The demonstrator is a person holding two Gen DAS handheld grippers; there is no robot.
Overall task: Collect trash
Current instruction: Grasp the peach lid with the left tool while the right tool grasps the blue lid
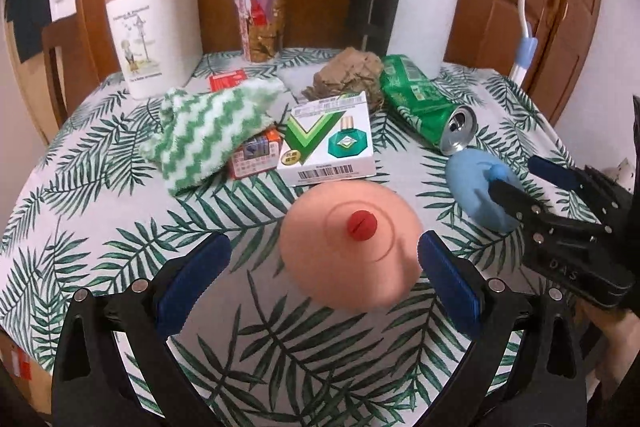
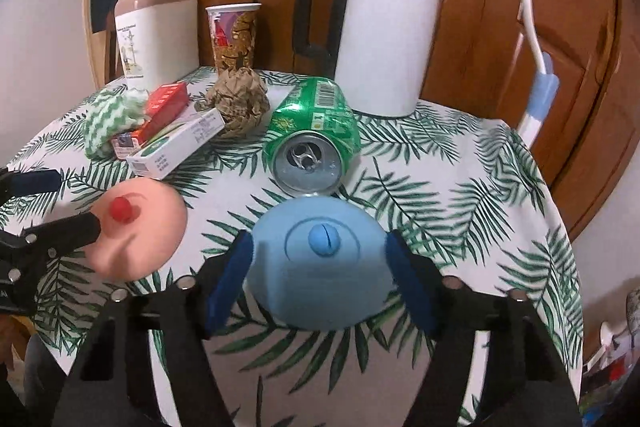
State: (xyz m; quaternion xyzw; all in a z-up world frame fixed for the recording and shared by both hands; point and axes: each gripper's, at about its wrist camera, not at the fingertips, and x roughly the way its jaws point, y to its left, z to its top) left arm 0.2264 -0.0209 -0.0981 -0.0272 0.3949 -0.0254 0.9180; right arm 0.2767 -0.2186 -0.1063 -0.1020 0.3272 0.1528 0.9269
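Trash: crushed green can (image 1: 424, 111) on its side at the far right of the leaf-print tablecloth (image 1: 100, 211), crumpled brown paper (image 1: 348, 75) just behind, green-and-white box (image 1: 328, 143) mid-table. Left gripper (image 1: 324, 267) spread wide around a peach dome (image 1: 352, 247), pads not pressing, probably poised to take it.

Right wrist view: can (image 2: 312, 135) dented, mouth open toward the lens, touching a blue dome (image 2: 320, 263). Right gripper (image 2: 320, 275) bracketing that dome, both pads at its flanks; firm grip or bare contact, cannot tell.

A green can (image 2: 316, 131), blue dome (image 2: 320, 263) and peach dome (image 1: 352, 243) sit on a white, green-leafed tablecloth (image 1: 120, 227).
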